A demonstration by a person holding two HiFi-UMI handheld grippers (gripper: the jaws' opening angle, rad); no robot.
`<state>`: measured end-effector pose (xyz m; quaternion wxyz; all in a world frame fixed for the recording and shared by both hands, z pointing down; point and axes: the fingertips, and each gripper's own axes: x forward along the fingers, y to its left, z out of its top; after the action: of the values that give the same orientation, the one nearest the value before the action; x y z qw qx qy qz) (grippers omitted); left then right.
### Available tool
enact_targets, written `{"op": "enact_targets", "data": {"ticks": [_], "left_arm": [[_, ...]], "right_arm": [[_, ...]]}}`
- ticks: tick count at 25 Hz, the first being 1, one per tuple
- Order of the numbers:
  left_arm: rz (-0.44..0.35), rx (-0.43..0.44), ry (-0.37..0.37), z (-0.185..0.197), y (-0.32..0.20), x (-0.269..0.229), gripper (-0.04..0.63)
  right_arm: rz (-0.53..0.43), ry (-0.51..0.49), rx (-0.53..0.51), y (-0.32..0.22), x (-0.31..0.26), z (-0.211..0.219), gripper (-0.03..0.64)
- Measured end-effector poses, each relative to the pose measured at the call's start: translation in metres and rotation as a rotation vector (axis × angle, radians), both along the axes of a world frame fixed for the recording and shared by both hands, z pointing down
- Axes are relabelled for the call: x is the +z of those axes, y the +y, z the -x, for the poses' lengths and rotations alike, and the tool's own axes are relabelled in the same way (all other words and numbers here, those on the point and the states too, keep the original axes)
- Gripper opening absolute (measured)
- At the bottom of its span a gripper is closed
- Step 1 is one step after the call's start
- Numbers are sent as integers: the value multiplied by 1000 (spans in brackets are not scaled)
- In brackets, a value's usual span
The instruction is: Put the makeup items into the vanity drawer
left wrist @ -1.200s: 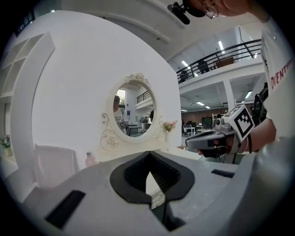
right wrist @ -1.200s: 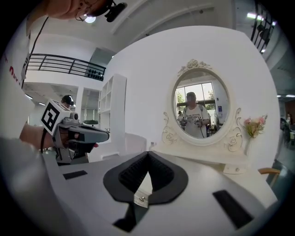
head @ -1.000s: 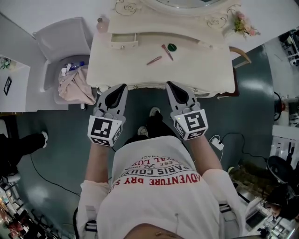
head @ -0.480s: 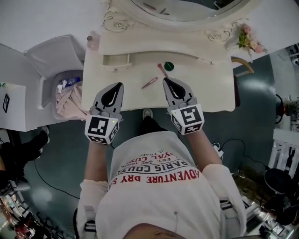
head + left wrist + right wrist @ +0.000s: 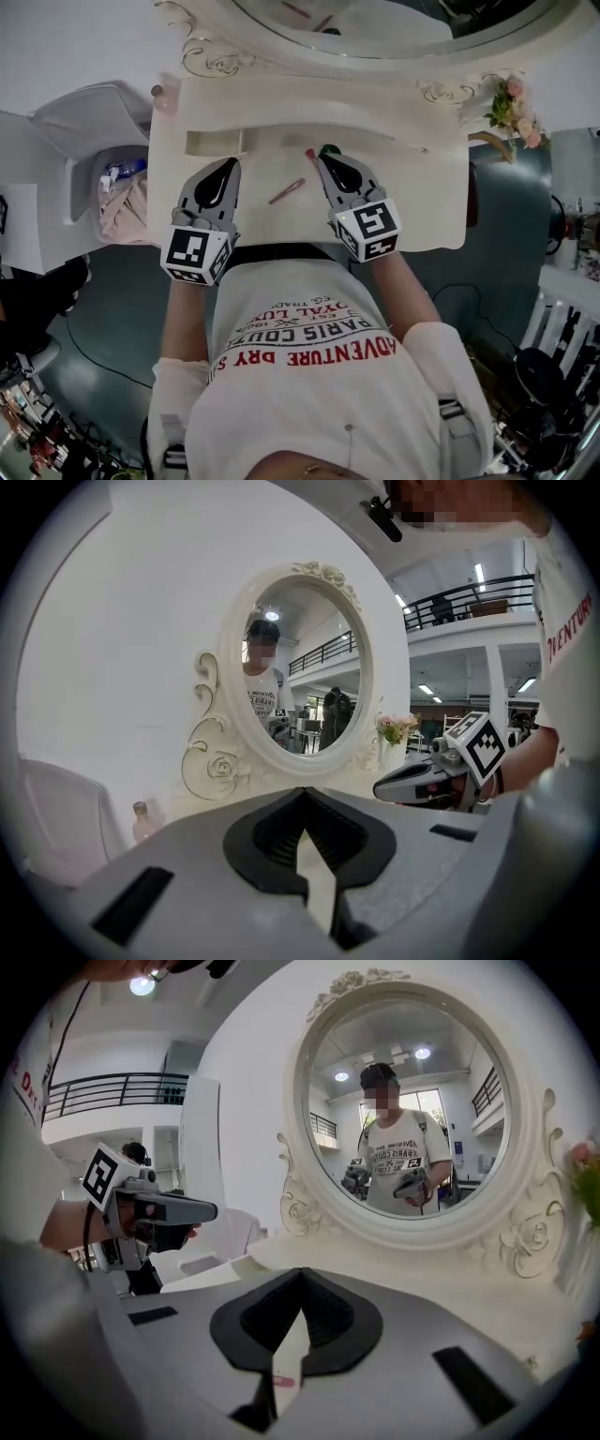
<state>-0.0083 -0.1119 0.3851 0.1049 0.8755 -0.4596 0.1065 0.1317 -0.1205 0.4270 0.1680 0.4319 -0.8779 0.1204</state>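
Pencil (image 5: 286, 190) lies on vanity (image 5: 422, 197) between left tool (image 5: 229, 165) and right tool (image 5: 320, 161), both closed, empty.

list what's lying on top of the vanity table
A pink stick lies bare on the vanity table. A second pink stick and a green round item show only partly; the right gripper covers the rest.

I see a slim pink pencil (image 5: 286, 191) lying flat and slantwise on the cream bench (image 5: 422, 202), near its middle. A second pink stick (image 5: 310, 155) lies a little further back, only its end showing. A small round dark green pot (image 5: 328, 149) sits just beside it, mostly hidden. The small cream drawer (image 5: 214, 142) sits at the back left, apparently pulled partly out.
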Motion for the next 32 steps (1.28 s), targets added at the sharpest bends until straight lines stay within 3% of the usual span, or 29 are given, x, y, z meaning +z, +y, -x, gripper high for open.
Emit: {"op": "enact_targets", "data": {"ticks": [7,16,18,21,26,32], "left_arm": [[29,58,9,-10,-22,19,2],[36,259,31,-29,-30,42,2],[54,277,24,-31,-30,48,2],[75,308,17,-35,-29,51,2],[86,351,10,-36,-29,56,2],[121,329,-6,-27,-35,68,2]], "right_arm": [[91,96,-26,-6,41,0,-3],[288,255,38,9,114,-15,-3],[342,277,61,11,130,-20,-3],[429,312,69,15,153,-24,95],[517,363,93,12,180,-29,111],[621,393,114,12,202,-33,97]]}}
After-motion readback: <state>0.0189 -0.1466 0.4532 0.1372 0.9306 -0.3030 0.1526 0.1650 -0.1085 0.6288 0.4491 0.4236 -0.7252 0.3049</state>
